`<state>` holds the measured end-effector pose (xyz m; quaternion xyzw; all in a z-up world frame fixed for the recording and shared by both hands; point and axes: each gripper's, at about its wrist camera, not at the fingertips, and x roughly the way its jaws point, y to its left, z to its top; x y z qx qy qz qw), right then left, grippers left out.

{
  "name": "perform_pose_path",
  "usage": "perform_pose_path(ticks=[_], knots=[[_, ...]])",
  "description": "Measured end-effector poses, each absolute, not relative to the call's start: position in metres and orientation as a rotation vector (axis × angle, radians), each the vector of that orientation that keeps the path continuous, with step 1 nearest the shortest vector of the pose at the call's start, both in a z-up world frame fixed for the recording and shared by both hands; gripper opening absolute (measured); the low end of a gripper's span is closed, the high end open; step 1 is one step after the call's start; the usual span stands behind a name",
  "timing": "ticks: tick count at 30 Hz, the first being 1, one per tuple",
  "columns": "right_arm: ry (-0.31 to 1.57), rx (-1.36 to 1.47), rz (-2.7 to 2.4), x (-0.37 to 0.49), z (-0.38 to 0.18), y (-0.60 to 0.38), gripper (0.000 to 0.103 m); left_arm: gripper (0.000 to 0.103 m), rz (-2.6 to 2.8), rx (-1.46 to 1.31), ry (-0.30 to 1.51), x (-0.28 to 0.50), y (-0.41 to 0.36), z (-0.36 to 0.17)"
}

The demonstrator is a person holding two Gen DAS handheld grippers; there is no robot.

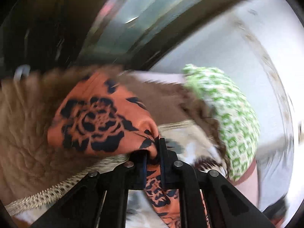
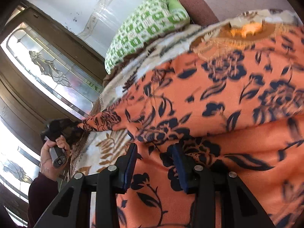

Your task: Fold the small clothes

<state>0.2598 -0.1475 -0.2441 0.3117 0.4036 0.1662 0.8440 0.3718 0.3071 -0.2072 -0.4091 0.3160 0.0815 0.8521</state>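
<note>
An orange cloth with dark blue flowers (image 2: 218,98) lies spread over the bed. My left gripper (image 1: 153,148) is shut on one bunched corner of the orange cloth (image 1: 98,117), which hangs down between its fingers. From the right wrist view, that left gripper (image 2: 78,125) is at the far left, pulling the corner out to a point, with a person's hand (image 2: 51,152) on its handle. My right gripper (image 2: 155,148) hovers low over the cloth's near part. Its jaws stand apart, the fabric showing between them, and neither pad presses on it.
A green-and-white patterned pillow (image 2: 148,30) lies at the head of the bed beside a maroon bolster (image 2: 195,9). A cream floral bedspread (image 2: 106,148) lies under the cloth. Dark-framed leaded-glass windows (image 2: 49,66) stand to the left.
</note>
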Motion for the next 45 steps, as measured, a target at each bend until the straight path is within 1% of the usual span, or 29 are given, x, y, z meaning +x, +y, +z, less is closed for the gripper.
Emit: perform_pose_path(ticks=[4,5,9,11,12,16,19,20,21,22,23,24,25,26,27,28,31,32,34,37,40,42,45], knots=[[0.774,0.642,0.292,0.244,-0.202,-0.196,0.043,0.01,0.05,-0.678,0.594,0.365,0.246,-0.146],[0.753,0.641,0.271,0.239,-0.194,-0.209,0.043,0.01,0.019,-0.657,0.587,0.363,0.232,-0.138],[0.645,0.631,0.118,0.206,-0.157,-0.298,0.043,0.01,-0.148,-0.51,0.592,0.353,0.135,-0.104],[0.606,0.627,0.043,0.191,-0.149,-0.331,0.044,0.01,-0.227,-0.438,0.606,0.346,0.085,-0.097],[0.585,0.637,-0.003,0.183,-0.148,-0.35,0.044,0.01,-0.284,-0.39,0.621,0.342,0.049,-0.095],[0.538,0.781,-0.126,0.163,-0.159,-0.409,0.045,0.01,-0.455,-0.29,0.673,0.322,-0.053,-0.098],[0.547,0.842,-0.155,0.159,-0.163,-0.433,0.045,0.011,-0.61,-0.179,0.756,0.301,-0.139,-0.121],[0.551,0.845,-0.158,0.159,-0.162,-0.439,0.047,0.018,-0.68,-0.126,0.827,0.294,-0.173,-0.136],[0.56,0.852,-0.158,0.158,-0.162,-0.445,0.056,0.026,-0.725,-0.102,0.887,0.291,-0.193,-0.145],[0.568,0.868,-0.161,0.156,-0.163,-0.452,0.063,0.04,-0.765,-0.079,0.949,0.288,-0.208,-0.154],[0.566,0.878,-0.164,0.155,-0.164,-0.457,0.065,0.043,-0.802,-0.044,0.995,0.278,-0.22,-0.162],[0.559,0.891,-0.17,0.152,-0.164,-0.462,0.066,0.043,-0.808,-0.015,0.988,0.272,-0.224,-0.161],[0.554,0.905,-0.177,0.15,-0.166,-0.467,0.068,0.048,-0.806,0.001,0.971,0.266,-0.224,-0.157],[0.553,0.925,-0.181,0.148,-0.168,-0.472,0.068,0.059,-0.802,0.009,0.939,0.262,-0.216,-0.149],[0.556,0.933,-0.178,0.151,-0.168,-0.471,0.07,0.064,-0.799,-0.012,0.916,0.26,-0.207,-0.143],[0.571,0.939,-0.17,0.152,-0.171,-0.472,0.07,0.07,-0.798,-0.078,0.882,0.259,-0.188,-0.135],[0.625,0.941,-0.143,0.162,-0.179,-0.466,0.07,0.079,-0.76,-0.223,0.83,0.262,-0.136,-0.127],[0.644,0.944,-0.125,0.166,-0.183,-0.462,0.07,0.08,-0.681,-0.229,0.825,0.266,-0.117,-0.127],[0.695,0.94,-0.084,0.178,-0.19,-0.453,0.07,0.08,-0.535,-0.166,0.83,0.282,-0.102,-0.137],[0.743,0.923,-0.093,0.192,-0.202,-0.446,0.07,0.079,-0.291,-0.099,0.88,0.303,-0.062,-0.17],[0.755,0.956,-0.111,0.2,-0.217,-0.455,0.07,0.079,-0.182,-0.178,0.966,0.327,-0.023,-0.203],[0.773,0.988,-0.122,0.206,-0.229,-0.464,0.07,0.079,-0.13,-0.243,1.005,0.338,-0.004,-0.217],[0.805,1.022,-0.101,0.217,-0.246,-0.47,0.07,0.079,-0.06,-0.249,1.025,0.35,0.008,-0.228]])
